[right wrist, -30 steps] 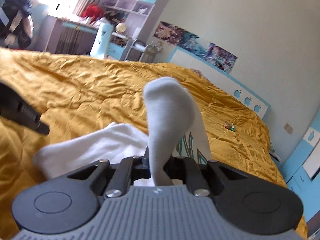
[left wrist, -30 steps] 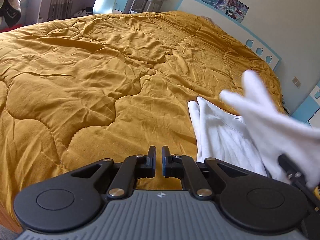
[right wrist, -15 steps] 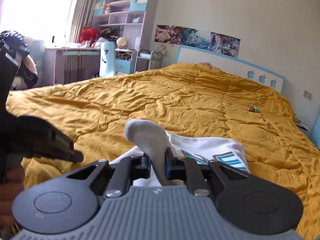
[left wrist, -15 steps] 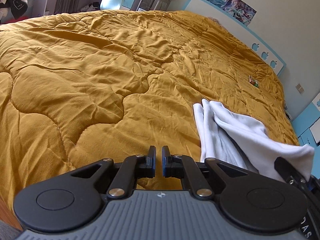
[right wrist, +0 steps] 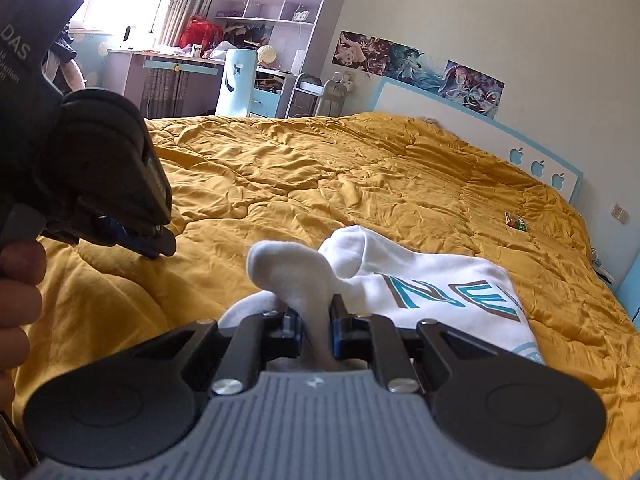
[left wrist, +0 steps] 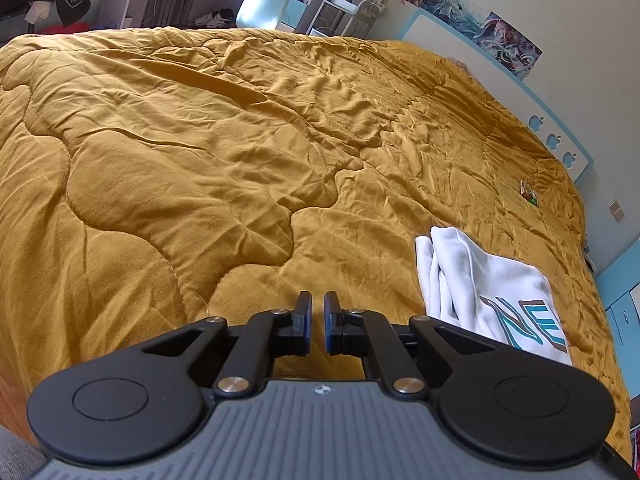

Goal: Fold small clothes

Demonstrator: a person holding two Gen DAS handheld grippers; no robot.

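Right wrist view: the right gripper (right wrist: 316, 334) was clamped on a white cotton sock (right wrist: 296, 276), whose free end stood up and curled left above the jaws. A folded white printed T-shirt (right wrist: 436, 296) lay on the mustard-yellow quilted bedspread (right wrist: 340, 184) just beyond. The left gripper (right wrist: 154, 242) hovered over the bedspread, left of the sock. Left wrist view: its jaws were nearly closed, a narrow gap between them, holding nothing.

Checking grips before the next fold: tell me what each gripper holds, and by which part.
The right gripper pinches a white sock near one end. The left gripper holds nothing, its fingers nearly together.
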